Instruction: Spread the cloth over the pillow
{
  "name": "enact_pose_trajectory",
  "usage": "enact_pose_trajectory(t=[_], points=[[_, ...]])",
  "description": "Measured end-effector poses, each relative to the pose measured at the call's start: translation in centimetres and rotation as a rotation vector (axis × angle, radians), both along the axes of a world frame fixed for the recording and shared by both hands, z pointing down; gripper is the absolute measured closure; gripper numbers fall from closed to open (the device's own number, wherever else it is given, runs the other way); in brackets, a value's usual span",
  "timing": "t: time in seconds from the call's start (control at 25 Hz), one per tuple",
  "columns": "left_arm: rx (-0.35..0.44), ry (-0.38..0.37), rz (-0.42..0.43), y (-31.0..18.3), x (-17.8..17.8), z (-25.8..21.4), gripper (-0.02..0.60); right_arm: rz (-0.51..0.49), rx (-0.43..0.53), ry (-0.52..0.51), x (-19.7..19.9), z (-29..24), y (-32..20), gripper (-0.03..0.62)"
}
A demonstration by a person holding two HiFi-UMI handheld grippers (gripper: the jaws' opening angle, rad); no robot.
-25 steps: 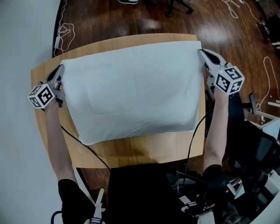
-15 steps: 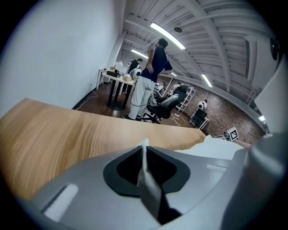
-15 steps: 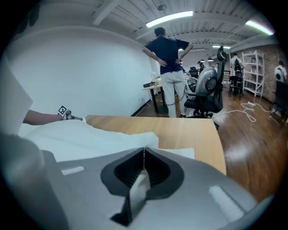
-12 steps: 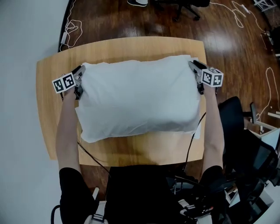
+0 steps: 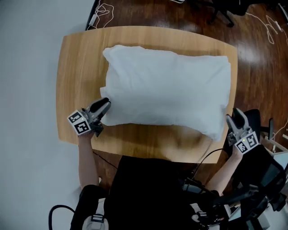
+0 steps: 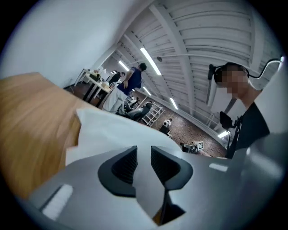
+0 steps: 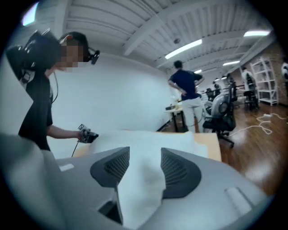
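Observation:
A white cloth (image 5: 166,90) lies draped over the pillow on the wooden table (image 5: 76,67), covering it fully. My left gripper (image 5: 104,104) is at the pillow's near left corner. Its jaws have just been opening, and a fold of the cloth (image 6: 112,130) still runs between the left gripper (image 6: 144,152) pads without being pinched. My right gripper (image 5: 235,115) hovers by the near right corner, just off the table's edge. Its jaws have also just been opening: in the right gripper view (image 7: 145,155) the cloth (image 7: 148,179) hangs loosely in the wide gap.
Dark wood floor surrounds the table, with a white cable (image 5: 101,9) at the far left and a black office chair (image 5: 254,117) close to my right gripper. Further off stand desks, chairs and a person in blue (image 7: 185,85).
Both grippers came from the far corners back to the near side, pulling the cloth down over the pillow. Their jaws went from shut on the cloth to open.

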State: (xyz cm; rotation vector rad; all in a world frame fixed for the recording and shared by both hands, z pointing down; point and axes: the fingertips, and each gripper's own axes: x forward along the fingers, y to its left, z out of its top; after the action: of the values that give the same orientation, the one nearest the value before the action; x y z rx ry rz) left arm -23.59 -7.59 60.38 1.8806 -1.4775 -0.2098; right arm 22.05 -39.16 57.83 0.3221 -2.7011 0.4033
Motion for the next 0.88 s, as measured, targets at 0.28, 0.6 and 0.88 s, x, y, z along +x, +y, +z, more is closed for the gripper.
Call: enact_pose_trajectory(t=[0.28,0.6,0.88], points=[[-0.007,0.066,-0.285,7.0,-0.4,6.0,0.569,0.122,-0.033,0.183,1.2,6.4,6.3,0.384],[0.257,0.072,-0.198,11.2,3.9,-2.9,0.569,0.452,-0.159,-0.320,6.0,-4.2,16.4,0.387],[0.319,0.086,0.052,8.3,8.6,-2.4,0.569,0.318,-0.021,0.025,0.7,1.8,24.6,0.393]])
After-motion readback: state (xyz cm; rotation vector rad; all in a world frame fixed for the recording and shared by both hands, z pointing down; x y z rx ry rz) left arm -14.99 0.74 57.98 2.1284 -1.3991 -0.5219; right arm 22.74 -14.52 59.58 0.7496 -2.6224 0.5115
